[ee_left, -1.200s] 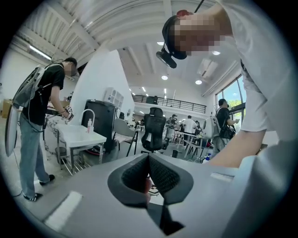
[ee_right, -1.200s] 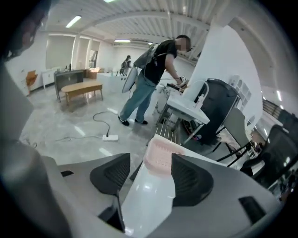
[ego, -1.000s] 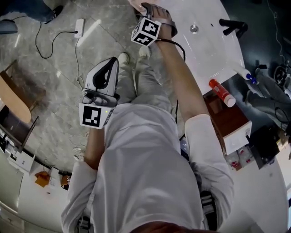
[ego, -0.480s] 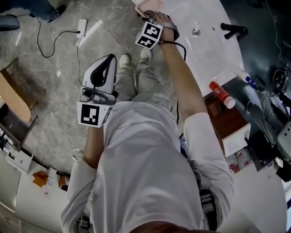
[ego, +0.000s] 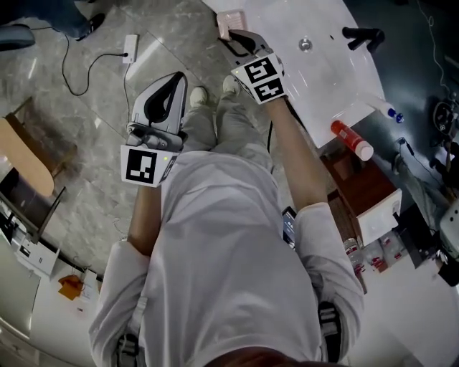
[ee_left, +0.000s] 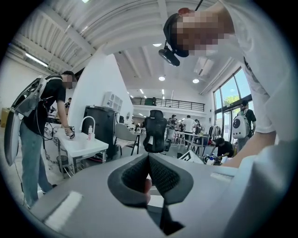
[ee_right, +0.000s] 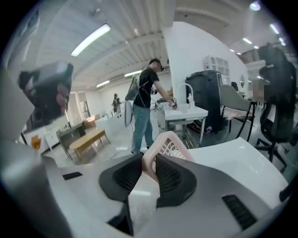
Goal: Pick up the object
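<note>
A pink slotted basket sits at the near corner of the white counter. My right gripper reaches out to it from below. In the right gripper view the basket's rim stands between the two dark pads, and my right gripper is closing with the pads pressing on that rim. My left gripper is held in front of my waist over the floor, away from the counter. In its own view my left gripper has its pads together with nothing between them.
The counter carries a sink drain and a black faucet. A red bottle lies by a brown cabinet on the right. On the floor are a power strip and a wooden bench. A person stands at a small table.
My right hand has turned, so its marker cube now sits nearer me, and the pink basket shows more fully at the counter's corner. The left gripper has barely moved.
</note>
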Available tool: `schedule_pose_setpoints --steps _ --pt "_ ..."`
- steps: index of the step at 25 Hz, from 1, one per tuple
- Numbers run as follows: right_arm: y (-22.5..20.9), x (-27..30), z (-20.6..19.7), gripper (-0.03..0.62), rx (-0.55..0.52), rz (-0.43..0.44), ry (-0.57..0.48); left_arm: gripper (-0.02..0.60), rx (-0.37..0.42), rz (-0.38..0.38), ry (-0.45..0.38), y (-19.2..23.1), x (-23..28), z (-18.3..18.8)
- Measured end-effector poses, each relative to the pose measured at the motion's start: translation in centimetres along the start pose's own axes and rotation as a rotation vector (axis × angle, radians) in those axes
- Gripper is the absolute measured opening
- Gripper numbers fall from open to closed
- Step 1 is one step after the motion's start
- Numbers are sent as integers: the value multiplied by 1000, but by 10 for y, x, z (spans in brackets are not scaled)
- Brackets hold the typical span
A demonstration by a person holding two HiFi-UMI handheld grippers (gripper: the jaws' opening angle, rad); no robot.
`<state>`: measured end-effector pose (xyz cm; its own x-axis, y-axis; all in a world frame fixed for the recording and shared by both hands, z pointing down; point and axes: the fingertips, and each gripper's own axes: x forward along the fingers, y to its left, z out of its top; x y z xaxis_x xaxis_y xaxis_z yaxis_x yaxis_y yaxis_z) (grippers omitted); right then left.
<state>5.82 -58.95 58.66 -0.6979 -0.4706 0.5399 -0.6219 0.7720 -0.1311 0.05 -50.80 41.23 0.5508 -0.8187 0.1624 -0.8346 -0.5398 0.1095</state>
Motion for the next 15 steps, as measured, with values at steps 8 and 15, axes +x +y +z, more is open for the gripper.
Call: schedule_pose_setpoints --steps 8,15 --pt "22 -123 91 95 142 -82 -402 0 41 -94 -50 -26 18 27" --pt "33 -199 148 95 63 -194 -579 0 83 -173 -128 -44 27 66"
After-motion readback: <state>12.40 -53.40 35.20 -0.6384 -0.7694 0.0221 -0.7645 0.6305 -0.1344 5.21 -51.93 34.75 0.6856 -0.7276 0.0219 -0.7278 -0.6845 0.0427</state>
